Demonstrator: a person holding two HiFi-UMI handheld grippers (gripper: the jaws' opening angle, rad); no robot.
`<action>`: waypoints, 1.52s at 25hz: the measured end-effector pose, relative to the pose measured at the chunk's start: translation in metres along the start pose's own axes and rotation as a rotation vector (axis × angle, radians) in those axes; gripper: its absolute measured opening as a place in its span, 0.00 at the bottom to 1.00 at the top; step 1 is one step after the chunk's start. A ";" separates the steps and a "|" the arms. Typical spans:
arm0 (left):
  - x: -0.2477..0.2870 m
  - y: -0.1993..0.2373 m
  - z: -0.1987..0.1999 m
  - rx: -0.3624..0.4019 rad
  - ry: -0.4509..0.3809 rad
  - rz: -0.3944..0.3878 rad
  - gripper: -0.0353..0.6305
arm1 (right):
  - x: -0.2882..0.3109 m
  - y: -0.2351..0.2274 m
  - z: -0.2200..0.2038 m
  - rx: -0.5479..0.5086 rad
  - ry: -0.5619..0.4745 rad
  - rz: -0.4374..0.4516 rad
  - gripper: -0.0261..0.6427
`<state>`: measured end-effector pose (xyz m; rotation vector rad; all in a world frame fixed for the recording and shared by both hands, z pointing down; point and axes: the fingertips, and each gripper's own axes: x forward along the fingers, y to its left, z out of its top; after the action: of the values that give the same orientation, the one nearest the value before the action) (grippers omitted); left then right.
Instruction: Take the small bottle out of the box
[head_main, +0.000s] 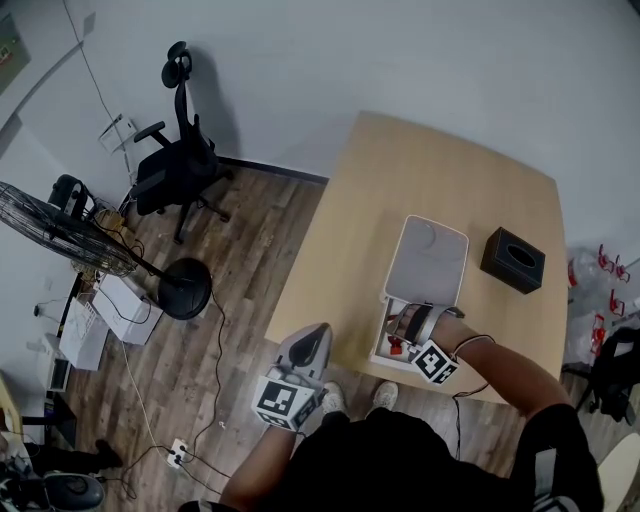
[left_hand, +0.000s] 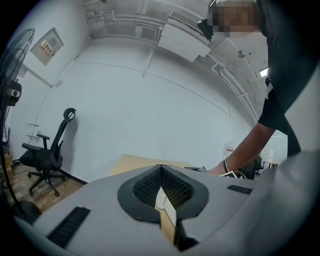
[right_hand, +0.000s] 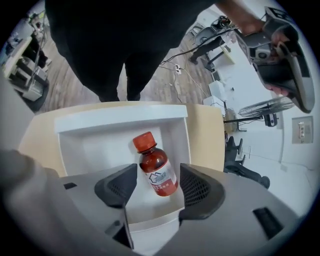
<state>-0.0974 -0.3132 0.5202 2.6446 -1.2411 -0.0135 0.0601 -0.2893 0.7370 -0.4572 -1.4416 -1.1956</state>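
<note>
A small brown bottle (right_hand: 156, 170) with a red cap and a white label lies tilted on the floor of the open white box (right_hand: 120, 114). My right gripper (right_hand: 157, 176) points down into the box with its jaws on either side of the bottle; a gap shows at the left pad, so it is open. In the head view the right gripper (head_main: 408, 330) is inside the box (head_main: 380, 352) at the table's near edge, beside a bit of the red cap (head_main: 394, 347). My left gripper (head_main: 316, 330) hangs off the table's near-left edge, shut and empty (left_hand: 161, 169).
The box's lid (head_main: 428, 260) lies flat on the wooden table (head_main: 420, 170) behind the box. A black tissue box (head_main: 512, 259) sits to the right. An office chair (head_main: 175, 165) and a floor fan (head_main: 60, 230) stand on the floor to the left.
</note>
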 end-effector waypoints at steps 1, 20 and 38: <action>0.001 -0.001 0.001 -0.002 -0.001 0.005 0.07 | 0.001 0.001 0.000 -0.017 -0.003 0.010 0.45; -0.007 0.021 -0.010 -0.022 0.021 0.127 0.07 | 0.020 -0.001 -0.004 0.020 -0.037 0.038 0.36; -0.001 0.012 -0.014 -0.042 0.034 0.114 0.07 | -0.026 -0.023 -0.012 0.473 -0.067 -0.116 0.35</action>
<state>-0.1058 -0.3171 0.5363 2.5238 -1.3633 0.0234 0.0546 -0.2995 0.7027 -0.0877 -1.7646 -0.8921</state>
